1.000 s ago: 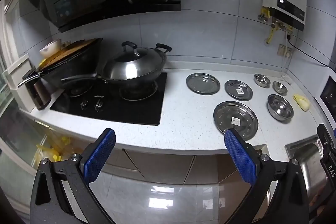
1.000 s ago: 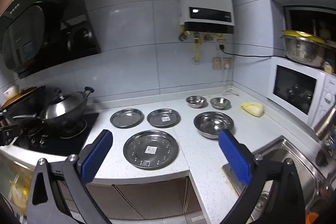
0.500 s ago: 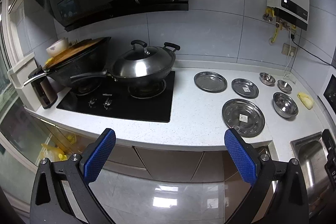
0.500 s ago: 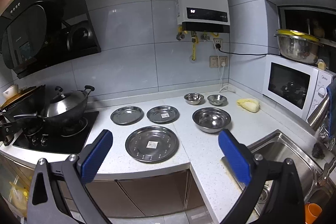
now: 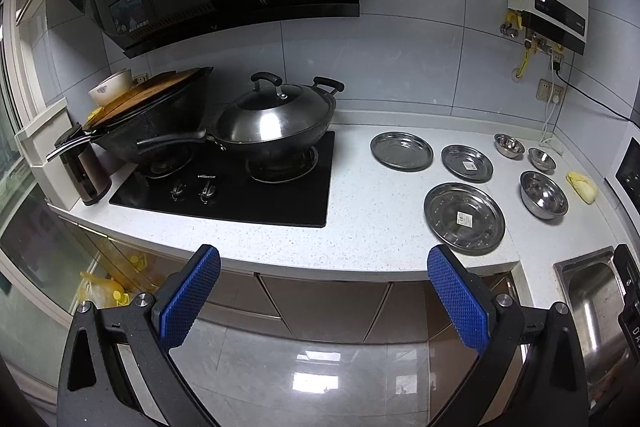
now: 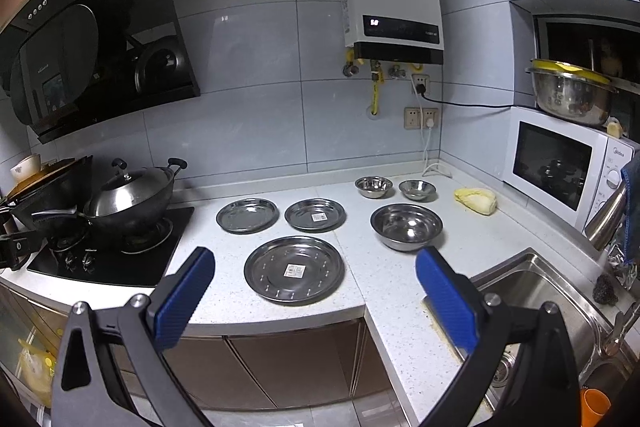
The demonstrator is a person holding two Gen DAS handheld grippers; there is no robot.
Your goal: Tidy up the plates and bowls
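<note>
Three steel plates and three steel bowls sit apart from one another on a white speckled counter (image 6: pixel 360 291). The large plate (image 6: pixel 294 270) lies nearest the counter's front edge, with a sticker at its centre. Behind it are two smaller plates side by side: the left plate (image 6: pixel 247 215) is bare, the right plate (image 6: pixel 315 214) has a sticker. To the right of the plates sits a large bowl (image 6: pixel 406 226), and behind it, near the wall, two small bowls, the left small bowl (image 6: pixel 373 185) and the right small bowl (image 6: pixel 417 189). Both grippers are held out in front of the counter, above the floor and apart from everything. The left gripper (image 5: pixel 324 301) has its blue-padded jaws spread wide with nothing between them; the right gripper (image 6: pixel 314 301) is the same, jaws wide and holding nothing. Left of the plates a black stove (image 5: pixel 240 195) carries a lidded wok (image 5: pixel 276 125) and a dark pan (image 5: pixel 156 131). A yellow lump (image 6: pixel 476 199) lies beside the bowls, near a white microwave (image 6: pixel 560 167). A steel sink (image 6: pixel 540 291) is set into the counter at right.
</note>
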